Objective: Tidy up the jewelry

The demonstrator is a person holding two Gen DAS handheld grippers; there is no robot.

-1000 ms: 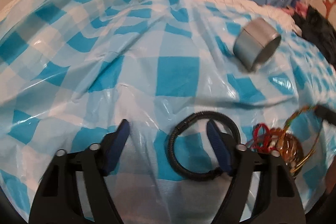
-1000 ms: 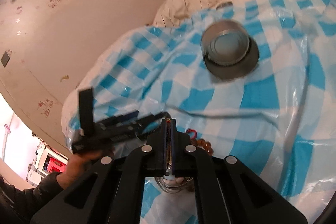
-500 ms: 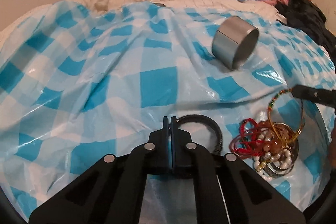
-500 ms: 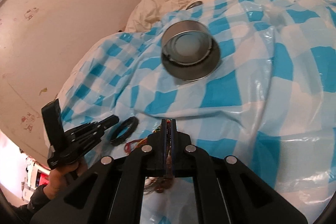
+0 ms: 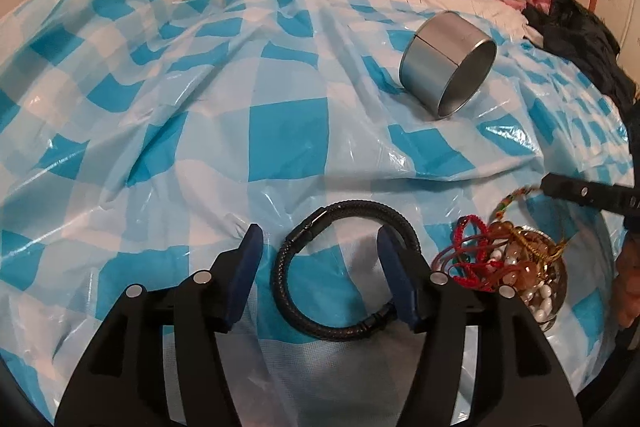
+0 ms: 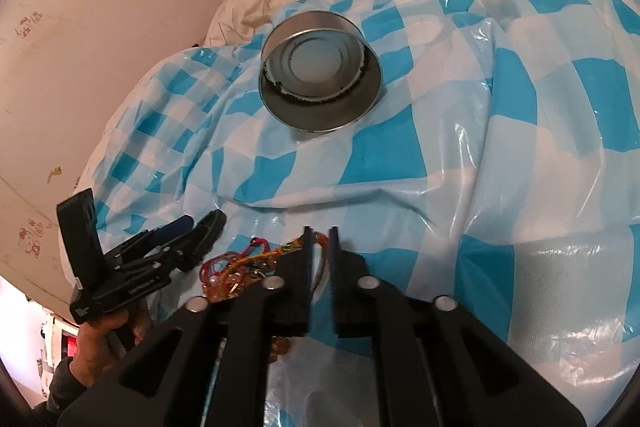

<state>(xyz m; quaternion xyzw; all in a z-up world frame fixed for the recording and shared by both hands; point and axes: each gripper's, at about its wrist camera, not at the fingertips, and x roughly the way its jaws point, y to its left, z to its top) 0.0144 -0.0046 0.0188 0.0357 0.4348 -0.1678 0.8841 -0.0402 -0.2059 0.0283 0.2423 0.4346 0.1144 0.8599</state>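
Left tool (image 5: 318,243) reopened astride black bracelet (image 5: 344,269).

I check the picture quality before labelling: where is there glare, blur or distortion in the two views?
Left wrist view: white glare streaks on the plastic checked sheet; fisheye bending and dark corners; black bracelet sharp; the bead pile slightly soft. Right wrist view: the same bending; glare on the sheet at right; metal tin clear; overexposed patch at lower left.
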